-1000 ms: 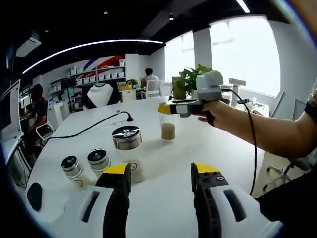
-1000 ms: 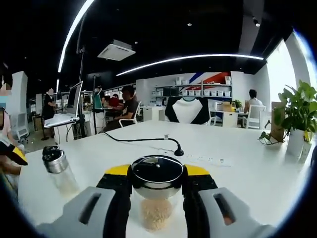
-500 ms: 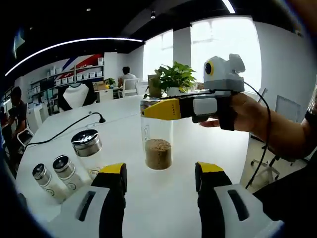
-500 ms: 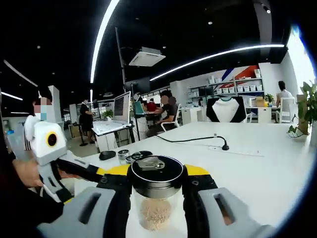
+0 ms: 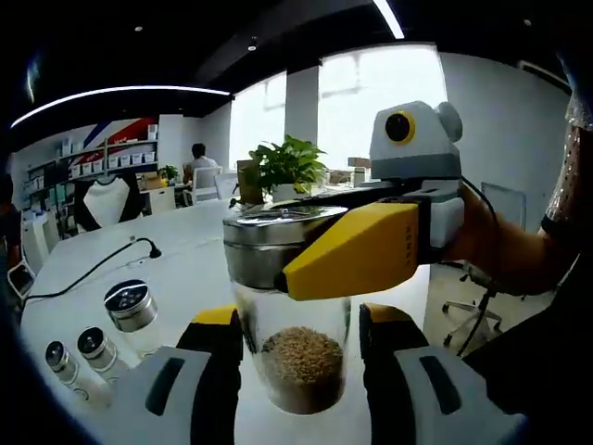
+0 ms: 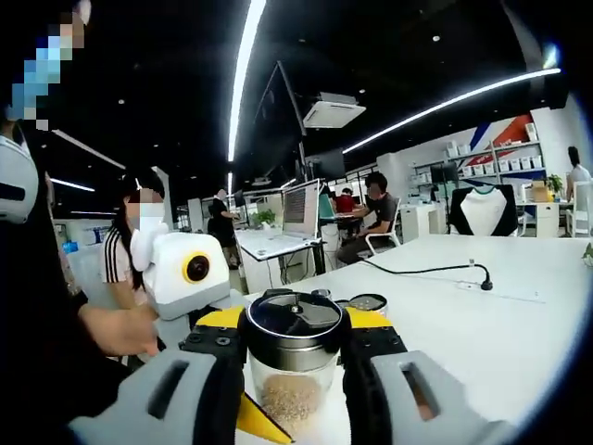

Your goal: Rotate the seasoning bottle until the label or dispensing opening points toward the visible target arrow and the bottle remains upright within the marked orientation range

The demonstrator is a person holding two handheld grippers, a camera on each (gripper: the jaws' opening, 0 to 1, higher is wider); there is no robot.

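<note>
Right gripper (image 6: 295,357) clamped the seasoning bottle (image 5: 289,315); left gripper (image 5: 298,326) gaped around it; alignment apparently remained unfinished, no arrow discernible.

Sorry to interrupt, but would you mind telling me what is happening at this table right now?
A person is working a handheld gripper in each hand. The right gripper is clamped around the metal cap of a clear glass seasoning bottle holding brown granules. The left gripper has its jaws open on either side of the bottle's glass body. Three smaller metal-capped shaker jars stand on the white table. No target arrow is visible.
</note>
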